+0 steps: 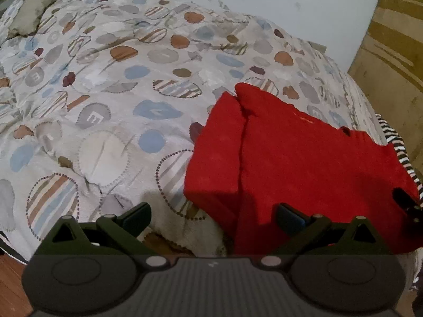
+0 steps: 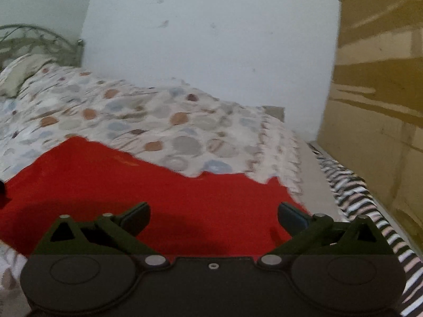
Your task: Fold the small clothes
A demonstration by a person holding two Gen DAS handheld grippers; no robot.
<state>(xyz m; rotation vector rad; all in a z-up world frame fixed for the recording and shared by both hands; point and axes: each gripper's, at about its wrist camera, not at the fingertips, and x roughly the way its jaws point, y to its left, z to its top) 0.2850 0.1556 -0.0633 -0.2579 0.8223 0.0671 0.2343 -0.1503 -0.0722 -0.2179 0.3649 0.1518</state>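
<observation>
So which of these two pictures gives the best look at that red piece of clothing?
The left wrist view. There the red garment is sharp, showing its left side folded over along a crease and its far edge on the patterned bedspread. The right wrist view is blurred and shows only a flat red expanse, without the fold.

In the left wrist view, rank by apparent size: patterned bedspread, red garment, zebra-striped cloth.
1. Patterned bedspread, covering most of the frame.
2. Red garment, though it lies close to the camera, which inflates it.
3. Zebra-striped cloth, only a strip visible at the edge; its true size is unsure.
</observation>
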